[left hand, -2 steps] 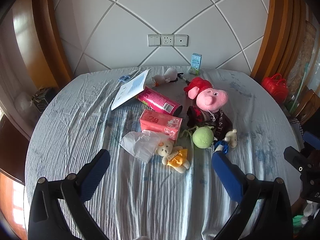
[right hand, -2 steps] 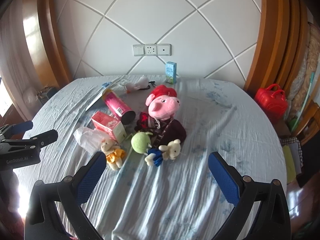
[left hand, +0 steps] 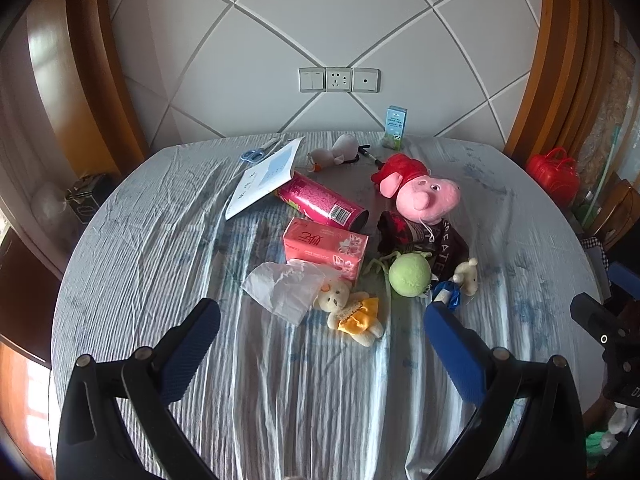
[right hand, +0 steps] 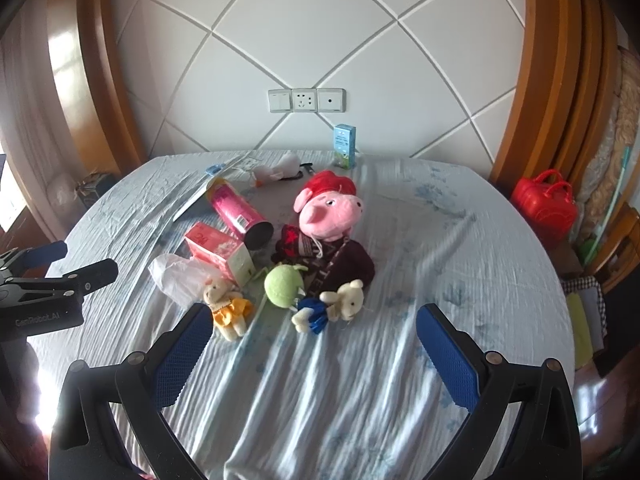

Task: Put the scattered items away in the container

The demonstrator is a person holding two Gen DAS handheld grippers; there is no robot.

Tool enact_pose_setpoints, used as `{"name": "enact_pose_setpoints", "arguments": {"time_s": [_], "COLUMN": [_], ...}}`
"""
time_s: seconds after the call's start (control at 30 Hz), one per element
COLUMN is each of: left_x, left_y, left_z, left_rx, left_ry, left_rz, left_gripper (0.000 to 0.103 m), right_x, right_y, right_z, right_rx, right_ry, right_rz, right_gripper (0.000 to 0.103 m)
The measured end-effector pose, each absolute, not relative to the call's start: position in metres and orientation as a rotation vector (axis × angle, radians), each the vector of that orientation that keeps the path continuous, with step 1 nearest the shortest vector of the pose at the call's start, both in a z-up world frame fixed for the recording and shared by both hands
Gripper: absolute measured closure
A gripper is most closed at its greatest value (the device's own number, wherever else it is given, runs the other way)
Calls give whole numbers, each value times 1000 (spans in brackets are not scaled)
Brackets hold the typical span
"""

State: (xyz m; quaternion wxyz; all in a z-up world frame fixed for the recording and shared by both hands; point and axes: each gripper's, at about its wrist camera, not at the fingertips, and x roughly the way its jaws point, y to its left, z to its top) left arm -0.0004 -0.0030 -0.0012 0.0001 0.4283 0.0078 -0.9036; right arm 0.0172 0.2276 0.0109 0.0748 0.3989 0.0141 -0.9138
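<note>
Scattered items lie mid-table: a pink pig plush [left hand: 424,196] [right hand: 330,210], a pink tube lying on its side [left hand: 324,204] [right hand: 240,210], a pink tissue box [left hand: 325,246] [right hand: 218,246], a crumpled white bag [left hand: 284,290], a bear in a yellow dress [left hand: 352,314] [right hand: 226,304], a green ball toy [left hand: 410,274] [right hand: 283,284] and a bear in blue [right hand: 336,306]. My left gripper [left hand: 322,322] hangs open just short of the yellow-dress bear. My right gripper [right hand: 314,326] is open too, near the blue bear. Neither holds anything.
At the table's far edge are a booklet [left hand: 266,178], blue scissors [left hand: 253,155], a white plush [left hand: 334,152] and a small carton [left hand: 396,127]. A red bag [right hand: 544,204] stands off the table at right. The bare striped cloth [right hand: 460,264] spreads right of the pile.
</note>
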Motion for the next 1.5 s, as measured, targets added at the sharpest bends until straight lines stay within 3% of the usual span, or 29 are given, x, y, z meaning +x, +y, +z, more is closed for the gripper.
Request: {"name": "enact_pose_setpoints", "arguments": {"time_s": [1.5], "left_x": [14], "left_y": [-10], "left_z": [-2], "left_rx": [1310], "left_ry": [20], "left_rz": [-2822], "left_gripper": [0], "right_x": [28], "right_y": [233], "right_z": [17], "right_rx": [1174], "right_ry": [110], "right_rz": [-2783], "right_gripper": [0]}}
